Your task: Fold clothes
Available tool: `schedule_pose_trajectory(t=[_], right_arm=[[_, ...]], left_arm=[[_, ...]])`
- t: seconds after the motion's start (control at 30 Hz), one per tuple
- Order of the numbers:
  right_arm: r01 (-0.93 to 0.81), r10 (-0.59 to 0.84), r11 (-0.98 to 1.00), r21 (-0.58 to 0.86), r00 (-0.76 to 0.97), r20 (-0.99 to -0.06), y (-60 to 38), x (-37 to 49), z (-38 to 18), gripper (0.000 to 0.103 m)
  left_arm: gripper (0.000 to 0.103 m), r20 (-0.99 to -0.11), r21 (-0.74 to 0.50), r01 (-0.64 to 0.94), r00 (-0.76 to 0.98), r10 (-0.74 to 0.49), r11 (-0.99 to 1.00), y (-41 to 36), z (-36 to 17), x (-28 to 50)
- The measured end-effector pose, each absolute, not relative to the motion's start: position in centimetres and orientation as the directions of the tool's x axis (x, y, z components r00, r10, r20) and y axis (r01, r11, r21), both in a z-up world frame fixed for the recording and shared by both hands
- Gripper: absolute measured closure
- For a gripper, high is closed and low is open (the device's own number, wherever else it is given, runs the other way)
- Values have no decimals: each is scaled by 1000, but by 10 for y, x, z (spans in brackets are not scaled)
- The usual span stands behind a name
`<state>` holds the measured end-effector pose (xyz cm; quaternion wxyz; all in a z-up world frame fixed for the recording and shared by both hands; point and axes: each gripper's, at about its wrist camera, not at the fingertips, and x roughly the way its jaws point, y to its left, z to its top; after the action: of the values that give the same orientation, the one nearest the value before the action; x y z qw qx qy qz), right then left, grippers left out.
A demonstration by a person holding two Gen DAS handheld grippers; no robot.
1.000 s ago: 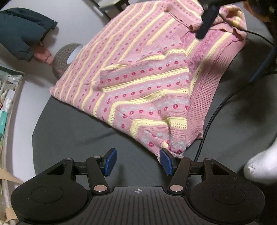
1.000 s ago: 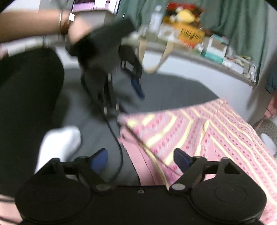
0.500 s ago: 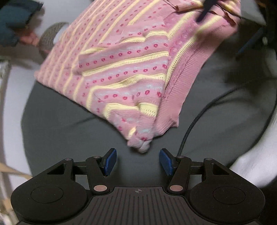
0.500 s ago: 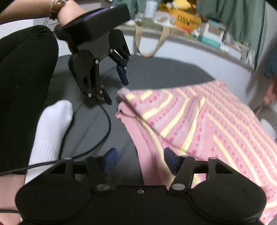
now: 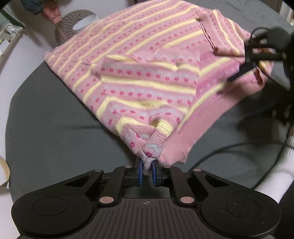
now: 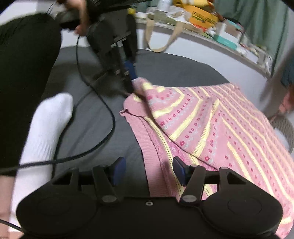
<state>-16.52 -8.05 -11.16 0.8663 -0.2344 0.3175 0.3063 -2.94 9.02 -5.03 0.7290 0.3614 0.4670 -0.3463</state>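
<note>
Dark grey fabric mat (image 5: 55,117) covers the work surface, white floor around it. Cluttered shelf (image 6: 229,38) runs behind, green curtain (image 6: 257,16) above it; orange box (image 6: 203,17) carries print, too blurred to read. Pink knit sweater with yellow stripes and red dots (image 5: 147,77) lies on the mat, partly folded, long axis diagonal away from the left wrist camera. Left gripper (image 5: 146,171) pinches the sweater's near corner, fingers nearly closed. Right gripper (image 6: 149,171) hovers fingers wide over the ribbed hem. White sock (image 6: 47,128) and black cable (image 6: 102,117) sit beside.
</note>
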Motion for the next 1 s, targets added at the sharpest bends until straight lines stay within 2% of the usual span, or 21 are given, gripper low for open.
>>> schedule_pose_trajectory(t=[0.1, 0.17, 0.27, 0.3, 0.47, 0.53, 0.63, 0.7, 0.83, 0.9, 0.93, 1.0], right_arm=[[-668, 319, 660, -343, 663, -678, -68, -169, -123, 47], [-639, 260, 623, -451, 713, -651, -59, -171, -131, 54], [-621, 212, 565, -544, 746, -631, -48, -171, -140, 83], [-631, 217, 555, -542, 738, -639, -46, -171, -140, 101], [-704, 334, 558, -439, 675, -658, -48, -181, -125, 101], [-724, 348, 556, -409, 649, -676, -51, -182, -124, 101], [-733, 328, 552, -397, 629, -704, -53, -180, -129, 101], [-729, 322, 566, -386, 626, -711, -56, -177, -129, 101], [-713, 327, 609, -346, 624, -710, -64, -173, -122, 96], [-707, 323, 620, -341, 626, -710, -66, -169, -120, 93], [-703, 319, 622, -344, 629, -709, -66, -169, -119, 92], [-701, 314, 624, -346, 631, -710, -66, -169, -120, 90]], left_arm=[[96, -942, 153, 780, 301, -150, 607, 87, -41, -15], [96, -957, 59, 715, 239, -165, 696, 91, -31, -1], [96, -973, -10, 633, 174, -154, 774, 99, -19, 11], [96, -978, -23, 596, 152, -142, 803, 105, -17, 16], [96, -992, -65, 390, 77, -102, 919, 137, -24, 33], [99, -996, -21, 363, 71, -49, 932, 146, -38, 32], [101, -992, 126, 408, 27, 126, 904, 150, -72, 22], [101, -981, 168, 447, -15, 195, 878, 151, -90, 13], [100, -992, 115, 551, 22, 123, 827, 139, -78, 2], [93, -988, 153, 641, 125, 95, 752, 123, -62, -7], [85, -975, 209, 705, 200, 92, 677, 112, -55, -17], [50, -927, 358, 808, 368, 73, 469, 88, -47, -43]])
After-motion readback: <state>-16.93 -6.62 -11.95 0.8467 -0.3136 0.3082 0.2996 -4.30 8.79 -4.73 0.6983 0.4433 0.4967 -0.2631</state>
